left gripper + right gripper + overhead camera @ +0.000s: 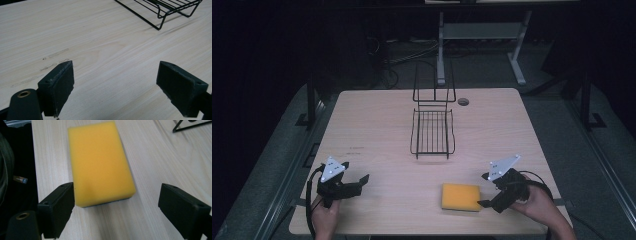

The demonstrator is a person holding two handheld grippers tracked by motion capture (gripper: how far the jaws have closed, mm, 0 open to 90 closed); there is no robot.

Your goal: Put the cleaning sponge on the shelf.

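A yellow sponge lies flat on the wooden table near its front edge, right of centre. My right gripper sits just right of it, open, jaws level with the sponge's near end. In the right gripper view the sponge stretches away from the jaws, its near end just inside the gap by the left jaw, nothing clamped. My left gripper rests at the front left of the table, open over bare wood. A black wire rack stands mid-table.
The wire rack's near corner shows ahead of the left gripper. A round cable hole marks the far side of the table. Beyond the table stand a desk frame's legs and cables on a dark floor.
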